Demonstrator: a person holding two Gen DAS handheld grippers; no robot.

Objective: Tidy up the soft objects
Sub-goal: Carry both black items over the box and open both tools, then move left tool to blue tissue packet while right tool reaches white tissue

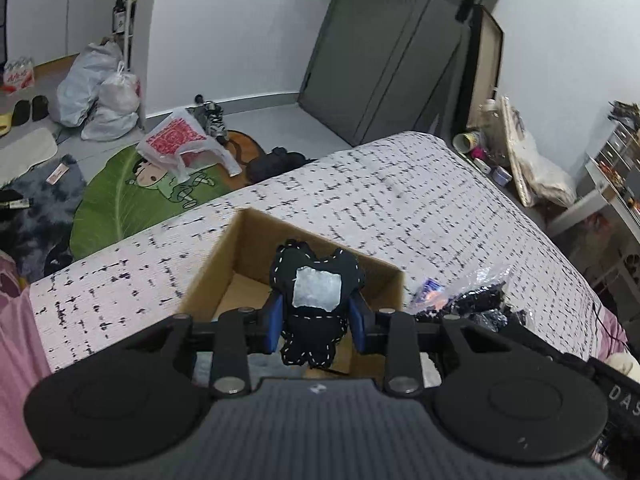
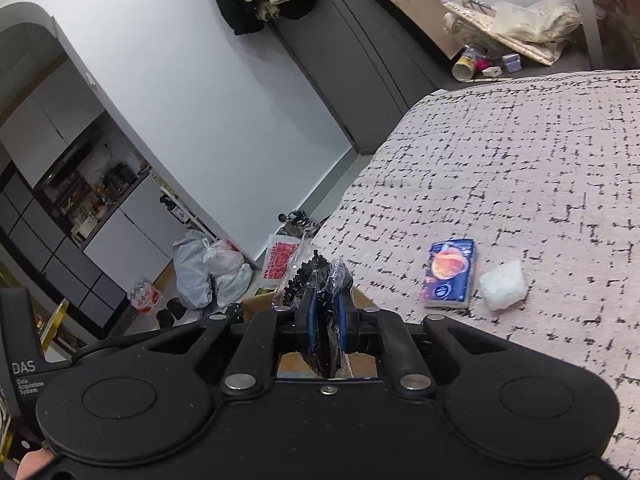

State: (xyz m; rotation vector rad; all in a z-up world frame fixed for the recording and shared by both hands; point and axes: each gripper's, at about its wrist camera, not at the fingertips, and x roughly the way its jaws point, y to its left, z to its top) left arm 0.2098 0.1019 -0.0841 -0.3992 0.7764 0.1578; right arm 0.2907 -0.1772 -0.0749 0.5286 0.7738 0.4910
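My left gripper [image 1: 316,322] is shut on a black felt plush with white stitching and a silver patch [image 1: 316,300], held above an open cardboard box [image 1: 224,276] that stands on the bed. My right gripper [image 2: 325,318] is shut on a clear plastic bag of small black pieces [image 2: 320,280]; the same bag [image 1: 472,300] shows to the right of the box in the left wrist view. A blue tissue pack with a peach picture [image 2: 450,274] and a white soft wad [image 2: 503,290] lie on the bedspread to the right of that gripper.
The bed [image 1: 380,208] carries a white spread with black dashes. On the floor beyond are a green leaf rug [image 1: 132,196], plastic bags [image 1: 100,92] and a red-printed bag [image 1: 180,140]. A grey door [image 1: 384,48] stands behind; clutter lines the right wall.
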